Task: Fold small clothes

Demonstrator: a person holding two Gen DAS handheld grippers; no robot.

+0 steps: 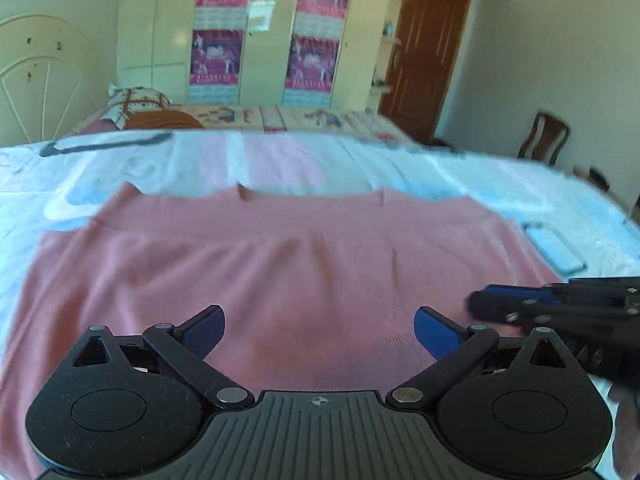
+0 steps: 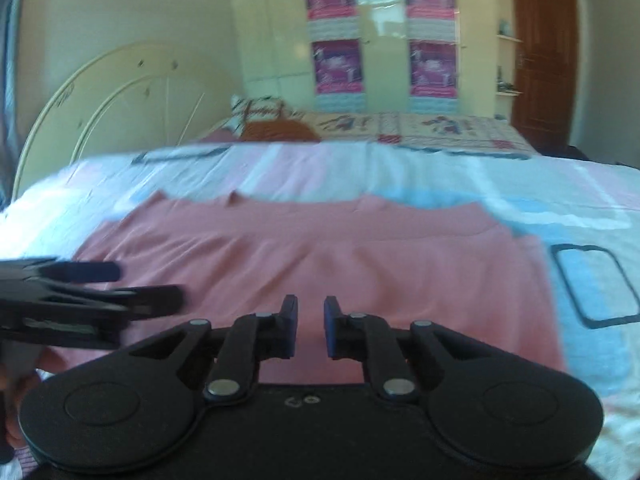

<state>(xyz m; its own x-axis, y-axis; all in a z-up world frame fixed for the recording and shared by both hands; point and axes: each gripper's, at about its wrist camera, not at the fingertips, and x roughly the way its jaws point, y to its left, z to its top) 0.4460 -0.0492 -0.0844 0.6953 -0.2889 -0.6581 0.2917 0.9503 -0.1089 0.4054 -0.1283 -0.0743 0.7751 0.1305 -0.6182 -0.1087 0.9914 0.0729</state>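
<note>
A pink garment [image 1: 260,264] lies spread flat on the bed, its far hem wavy; in the right wrist view the garment [image 2: 320,248] fills the middle. My left gripper [image 1: 318,320] hovers over its near part, jaws wide apart with nothing between them. It also shows blurred at the left of the right wrist view [image 2: 150,286]. My right gripper [image 2: 311,312] sits over the near edge of the cloth, its blue pads drawn close with a narrow gap. No cloth shows in that gap. Its fingers [image 1: 492,300] point in from the right.
The bedspread [image 1: 360,164] is white, light blue and pink. A light blue rectangle [image 1: 556,248] lies just right of the garment. Behind are a second bed [image 2: 420,128], a cream headboard [image 2: 120,96], a wardrobe [image 1: 272,32], a brown door [image 1: 428,52] and a chair [image 1: 544,136].
</note>
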